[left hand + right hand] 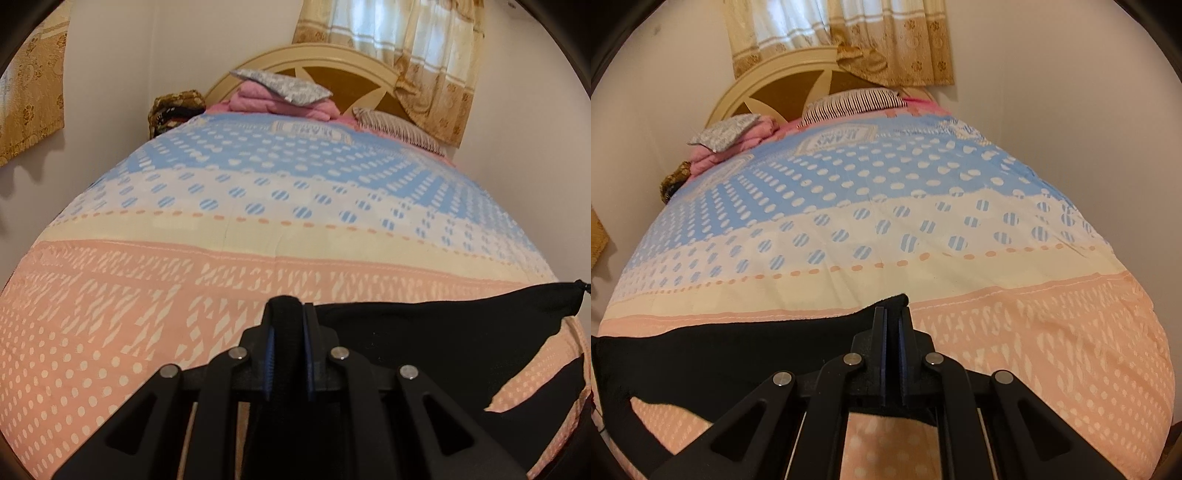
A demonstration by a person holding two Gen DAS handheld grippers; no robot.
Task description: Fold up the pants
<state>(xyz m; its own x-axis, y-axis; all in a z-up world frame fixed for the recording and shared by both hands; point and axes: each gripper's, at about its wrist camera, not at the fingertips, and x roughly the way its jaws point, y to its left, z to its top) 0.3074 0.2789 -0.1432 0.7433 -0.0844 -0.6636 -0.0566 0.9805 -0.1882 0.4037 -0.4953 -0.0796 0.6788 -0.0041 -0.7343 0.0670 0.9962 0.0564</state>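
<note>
Here, on my left side, my left gripper [287,306] is clenched on the black pants [443,325]: a fold of the dark cloth sits pinched between the two fingers, rising in a rounded ridge above their tips. From that pinch the fabric stretches away to my right as a taut band, held above the bedspread [184,229], and ends in a raised corner near the edge of the left wrist view. Below the band a second dark part of the garment hangs down at the far right, with pink bedspread showing in the gap between them.

Further right, my right gripper [892,314] is also clamped on the pants; the cloth peaks at the fingertips and runs off to my left in a long black band across the pink end of the bedspread. So the garment is held up between my two grippers, near the foot of the bed.

Beyond, the bedspread goes from pink to cream to blue with white dots. At the head lie a striped pillow [855,101], a folded pink blanket [738,142] with a grey patterned pillow [726,131] on top, all against the cream headboard [775,79]. A gold curtain [886,40] hangs above it.
</note>
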